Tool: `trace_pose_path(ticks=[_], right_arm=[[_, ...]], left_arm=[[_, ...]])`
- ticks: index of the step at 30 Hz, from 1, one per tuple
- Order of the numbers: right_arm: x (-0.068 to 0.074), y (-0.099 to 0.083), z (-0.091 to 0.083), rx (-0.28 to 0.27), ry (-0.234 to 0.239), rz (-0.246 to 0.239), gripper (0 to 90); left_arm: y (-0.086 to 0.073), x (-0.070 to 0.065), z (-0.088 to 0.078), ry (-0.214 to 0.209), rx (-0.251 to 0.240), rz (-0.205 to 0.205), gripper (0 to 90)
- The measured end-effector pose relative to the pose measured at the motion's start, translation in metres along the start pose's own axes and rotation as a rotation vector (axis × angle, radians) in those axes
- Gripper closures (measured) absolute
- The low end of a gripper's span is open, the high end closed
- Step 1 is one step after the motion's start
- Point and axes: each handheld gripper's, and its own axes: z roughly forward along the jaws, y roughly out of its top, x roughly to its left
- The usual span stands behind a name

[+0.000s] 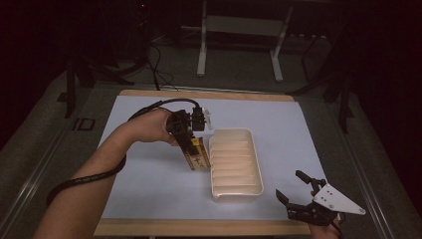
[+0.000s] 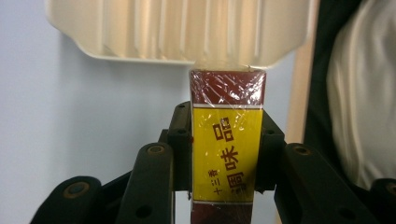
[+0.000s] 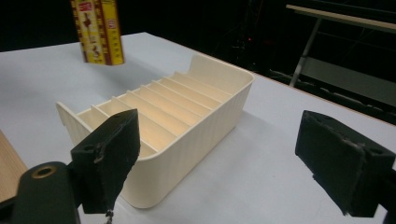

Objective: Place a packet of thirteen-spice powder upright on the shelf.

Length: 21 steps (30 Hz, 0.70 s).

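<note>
Right gripper (image 1: 298, 191): nearest the camera, low at the table's front right edge; fingers (image 3: 109, 154) spread wide, nothing between them; aimed at the tray.
Left gripper (image 1: 191, 144): fingers (image 2: 180, 140) clamped on the 2 narrow sides of the seasoning box, pointing down and toward the person.
Seasoning box (image 2: 228, 154): yellow label, dark red ends, clear wrap; held tilted off the table (image 1: 149, 189), just left of the tray, lower end near its rim.
Tray (image 1: 236, 191): cream plastic, ribbed dividers forming several slots, all slots bare; sits mid-right on the pale sheet.
Left hand (image 1: 149, 127): wrapped around the gripper body, cable (image 1: 94, 177) trailing along the forearm.
</note>
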Motion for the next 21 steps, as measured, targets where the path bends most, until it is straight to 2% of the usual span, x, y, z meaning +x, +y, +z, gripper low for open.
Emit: trace_pose_path(ticks=[1, 3, 4, 10, 12, 13, 16, 17, 21], right_arm=[[0.000, 0.000, 0.000, -0.001, 0.000, -0.001, 14.1], [0.001, 0.000, 0.000, 0.000, 0.000, -0.004, 14.1], [0.001, 0.000, 0.000, 0.000, 0.000, -0.004, 14.1], [0.001, 0.000, 0.000, -0.001, 0.002, -0.007, 14.1], [0.001, 0.000, 0.000, -0.001, 0.003, -0.009, 14.1], [0.001, 0.000, 0.000, -0.002, 0.003, -0.009, 14.1], [0.001, 0.000, 0.000, 0.001, 0.004, -0.007, 14.2], [0.000, 0.000, 0.000, 0.001, 0.005, -0.008, 14.1], [0.001, 0.000, 0.000, 0.001, 0.006, -0.008, 14.1]], left_arm=[[0.002, -0.001, 0.000, 0.013, -0.008, 0.010, 67.9], [0.006, -0.001, 0.001, 0.003, -0.027, 0.016, 67.9], [0.008, -0.003, 0.001, 0.015, -0.038, 0.029, 67.9], [0.018, -0.001, 0.006, 0.004, -0.085, 0.034, 67.9], [0.021, -0.002, 0.007, 0.024, -0.105, 0.048, 67.9], [0.023, -0.001, 0.008, 0.015, -0.110, 0.048, 67.9], [0.027, 0.000, 0.010, 0.021, -0.149, 0.054, 67.9], [0.028, 0.000, 0.012, 0.038, -0.164, 0.067, 67.9], [0.031, 0.000, 0.016, 0.028, -0.195, 0.066, 67.9]])
